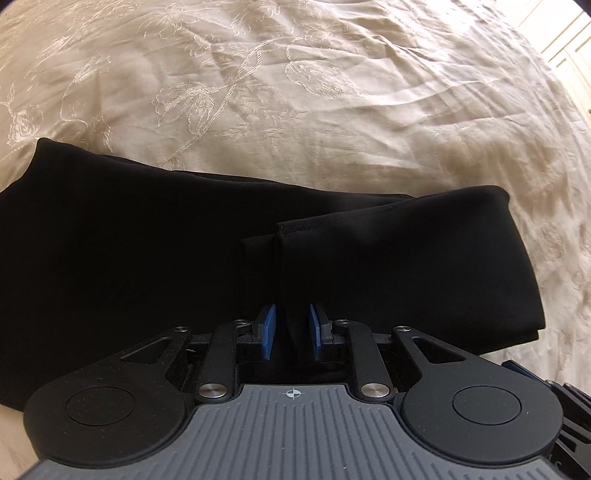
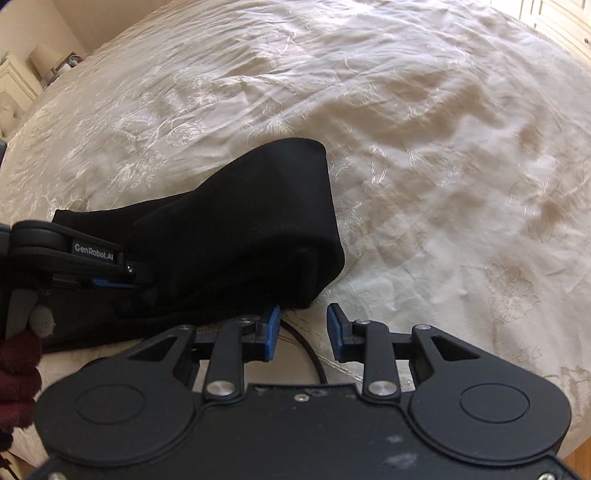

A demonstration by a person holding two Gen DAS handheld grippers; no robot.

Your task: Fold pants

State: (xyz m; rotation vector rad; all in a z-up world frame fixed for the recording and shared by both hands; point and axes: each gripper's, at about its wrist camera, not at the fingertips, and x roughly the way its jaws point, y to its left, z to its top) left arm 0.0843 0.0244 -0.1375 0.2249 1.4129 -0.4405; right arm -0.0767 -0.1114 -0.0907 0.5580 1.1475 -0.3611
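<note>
Black pants (image 1: 147, 266) lie folded in a long band across a cream embroidered bedspread (image 1: 295, 92). My left gripper (image 1: 292, 332) has its blue pads on either side of a fold of the pants' near edge, with a small gap showing on each side of the cloth. In the right wrist view the pants (image 2: 240, 229) form a rounded fold at their right end. My right gripper (image 2: 303, 330) is open and empty, just in front of that fold's near corner, over the bedspread (image 2: 443, 184). The left gripper's body (image 2: 74, 254) shows at the left there.
A thin dark cord (image 2: 310, 350) lies on the bedspread under my right gripper. A maroon-gloved hand (image 2: 18, 369) is at the left edge. A white nightstand with a lamp (image 2: 40, 59) stands at the far left. White cabinet doors (image 2: 565, 26) are at the far right.
</note>
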